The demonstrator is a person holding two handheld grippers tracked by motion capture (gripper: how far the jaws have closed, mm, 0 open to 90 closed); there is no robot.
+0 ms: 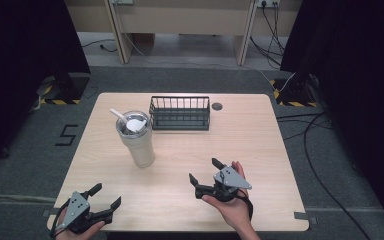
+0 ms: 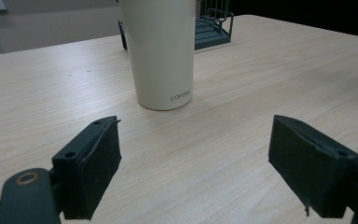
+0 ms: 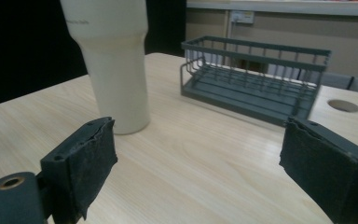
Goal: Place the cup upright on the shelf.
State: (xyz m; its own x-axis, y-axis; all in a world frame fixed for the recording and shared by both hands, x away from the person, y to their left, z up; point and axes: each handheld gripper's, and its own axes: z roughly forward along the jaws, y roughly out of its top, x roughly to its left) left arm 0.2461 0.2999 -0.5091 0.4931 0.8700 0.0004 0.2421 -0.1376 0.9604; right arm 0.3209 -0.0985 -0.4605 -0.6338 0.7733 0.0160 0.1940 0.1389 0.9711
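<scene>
A cream tumbler (image 1: 137,138) with a lid and a white straw stands upright left of the table's middle. In the left gripper view the tumbler (image 2: 161,51) rises ahead of the jaws; in the right gripper view the tumbler (image 3: 113,60) is at the left. A dark wire basket (image 1: 180,113) stands behind it, empty. My left gripper (image 1: 107,196) rests at the near left corner, open, nothing between its jaws. My right gripper (image 1: 206,171) is held over the near middle of the table, open and empty too.
The wooden table (image 1: 260,145) has a round cable hole (image 1: 217,106) right of the basket (image 3: 256,77). Cables lie on the grey floor to the right, and dark curtains stand on both sides.
</scene>
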